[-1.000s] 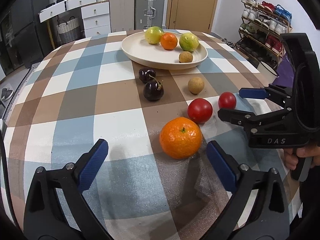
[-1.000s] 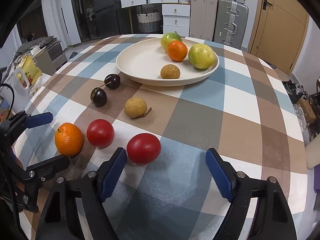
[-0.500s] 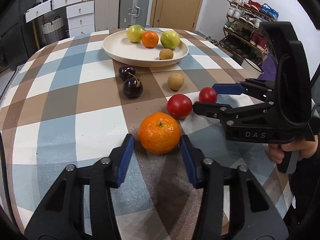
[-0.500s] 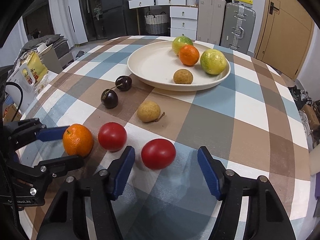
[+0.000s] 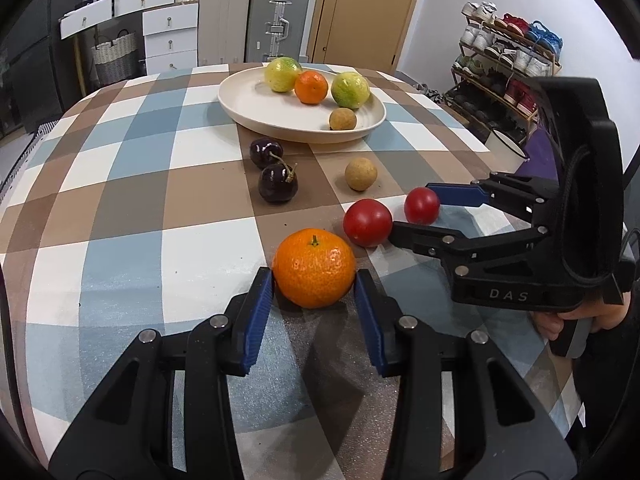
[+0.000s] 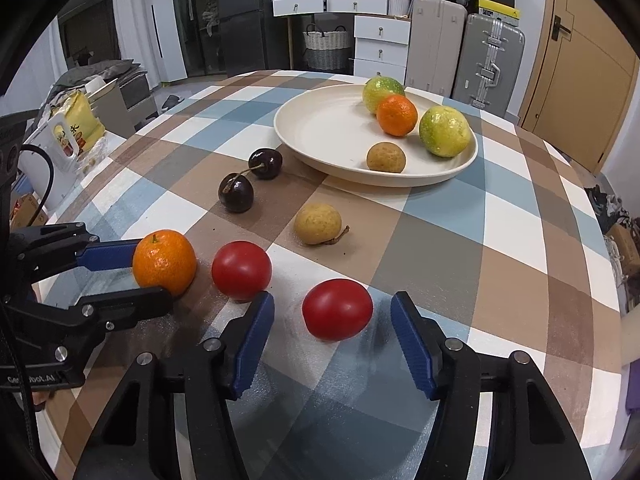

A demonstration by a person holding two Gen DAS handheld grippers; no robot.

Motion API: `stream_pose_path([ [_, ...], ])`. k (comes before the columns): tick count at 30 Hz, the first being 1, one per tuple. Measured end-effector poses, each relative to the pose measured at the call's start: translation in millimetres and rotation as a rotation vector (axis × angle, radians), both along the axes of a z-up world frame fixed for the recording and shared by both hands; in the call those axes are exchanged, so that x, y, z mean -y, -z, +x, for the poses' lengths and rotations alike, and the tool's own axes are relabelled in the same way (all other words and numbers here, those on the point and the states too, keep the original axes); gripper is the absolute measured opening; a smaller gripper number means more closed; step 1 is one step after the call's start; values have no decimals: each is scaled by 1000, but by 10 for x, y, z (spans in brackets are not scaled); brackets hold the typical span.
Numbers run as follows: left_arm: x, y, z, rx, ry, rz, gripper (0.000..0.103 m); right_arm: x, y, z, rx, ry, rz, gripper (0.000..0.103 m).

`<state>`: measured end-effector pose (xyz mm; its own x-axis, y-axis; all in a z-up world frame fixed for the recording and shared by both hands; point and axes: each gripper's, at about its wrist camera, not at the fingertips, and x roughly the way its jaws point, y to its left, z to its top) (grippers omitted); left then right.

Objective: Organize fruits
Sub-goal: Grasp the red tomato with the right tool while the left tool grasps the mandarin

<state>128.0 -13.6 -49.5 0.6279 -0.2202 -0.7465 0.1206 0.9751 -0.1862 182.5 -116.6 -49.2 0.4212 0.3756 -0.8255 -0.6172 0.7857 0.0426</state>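
Both sets of jaws have narrowed since the earlier frame. Left hand-held gripper [image 5: 314, 282] is closing, pads touching the orange [image 5: 314, 268] on the checked surface [image 5: 120, 200]. Right hand-held gripper [image 6: 332, 320] is closing around the nearer tomato [image 6: 337, 309], pads apart from it, near the plate [image 6: 320, 128].
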Motion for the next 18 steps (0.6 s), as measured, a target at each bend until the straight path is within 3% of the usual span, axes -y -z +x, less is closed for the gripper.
stream_pose_path([
  [6,-29,-6,0,6,-9,-6,39,-11,-19,-38,10,-19,5,34],
  [18,-50,-97,-37,48,-25,-1,35,118,-139,-28,29,9,61,32],
])
